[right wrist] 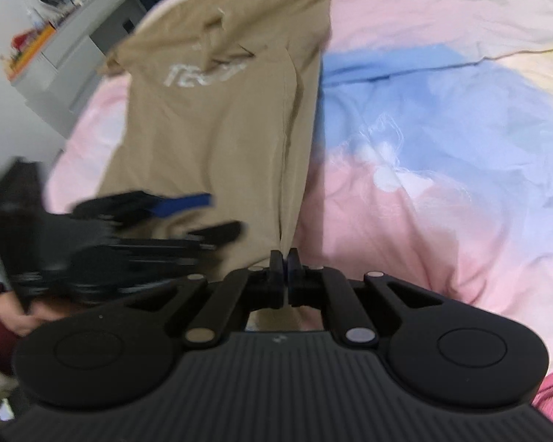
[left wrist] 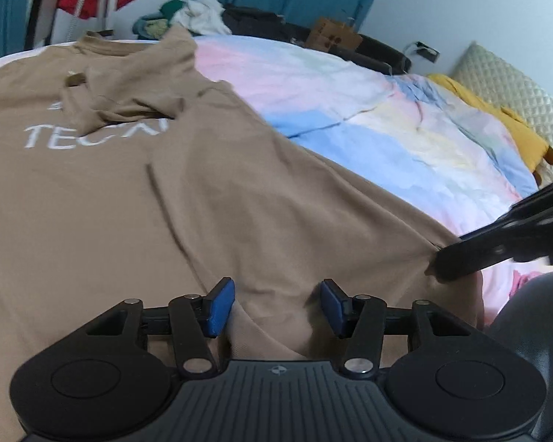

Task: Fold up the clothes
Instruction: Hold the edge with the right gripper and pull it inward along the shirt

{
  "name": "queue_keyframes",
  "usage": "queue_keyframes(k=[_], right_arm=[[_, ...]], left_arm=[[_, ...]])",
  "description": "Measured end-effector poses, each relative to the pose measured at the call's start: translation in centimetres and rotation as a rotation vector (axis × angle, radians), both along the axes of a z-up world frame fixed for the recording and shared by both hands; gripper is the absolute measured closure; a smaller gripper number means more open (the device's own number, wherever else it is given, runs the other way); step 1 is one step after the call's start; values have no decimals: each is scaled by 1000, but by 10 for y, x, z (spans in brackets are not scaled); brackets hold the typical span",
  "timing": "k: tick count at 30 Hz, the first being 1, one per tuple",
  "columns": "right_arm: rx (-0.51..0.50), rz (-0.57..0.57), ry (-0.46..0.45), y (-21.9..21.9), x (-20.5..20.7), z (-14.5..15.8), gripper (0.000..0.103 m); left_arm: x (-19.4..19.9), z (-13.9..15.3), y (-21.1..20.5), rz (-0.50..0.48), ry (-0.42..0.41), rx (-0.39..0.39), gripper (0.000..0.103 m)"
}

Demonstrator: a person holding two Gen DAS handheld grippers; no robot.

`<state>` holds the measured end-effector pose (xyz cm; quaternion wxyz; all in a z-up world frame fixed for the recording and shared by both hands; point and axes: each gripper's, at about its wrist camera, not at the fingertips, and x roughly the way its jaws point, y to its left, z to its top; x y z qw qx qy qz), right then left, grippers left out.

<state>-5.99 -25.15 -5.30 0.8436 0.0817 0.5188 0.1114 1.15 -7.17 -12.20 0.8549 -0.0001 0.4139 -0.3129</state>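
A tan T-shirt [left wrist: 136, 191] with white lettering lies spread on the bed, one side folded in lengthwise and a sleeve bunched over the chest. It also shows in the right wrist view [right wrist: 217, 125]. My left gripper [left wrist: 276, 304] is open, its blue pads on either side of a fold in the shirt's hem. My right gripper [right wrist: 285, 258] is shut on the hem's right corner; it shows in the left wrist view [left wrist: 438, 263] at the right. The left gripper shows blurred in the right wrist view [right wrist: 217, 217].
The bed has a pastel pink, blue and yellow cover [left wrist: 387, 132]. A yellow garment [left wrist: 505, 125] and a quilted pillow [left wrist: 516, 81] lie at its far right. A clothes pile [left wrist: 191, 14] sits behind the bed. Grey drawers [right wrist: 92, 37] stand beside the bed.
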Motion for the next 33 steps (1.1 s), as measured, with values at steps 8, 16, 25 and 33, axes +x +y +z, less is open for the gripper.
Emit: queue_keyframes(k=[8,16,25,33], right_arm=[[13,107,-97,45,-3,12,99],[88,150,-89,85,12,-9,99],[196,45,53,88,40,-69,98],[178,-22,21,45,21,-42,96]], left_arm=[[11,8,48,142,120,-140,48],[16,35,116,291,110,-294,40],[27,31,119,356,106,-255,39],[33,33,140,511,86,-213,36]])
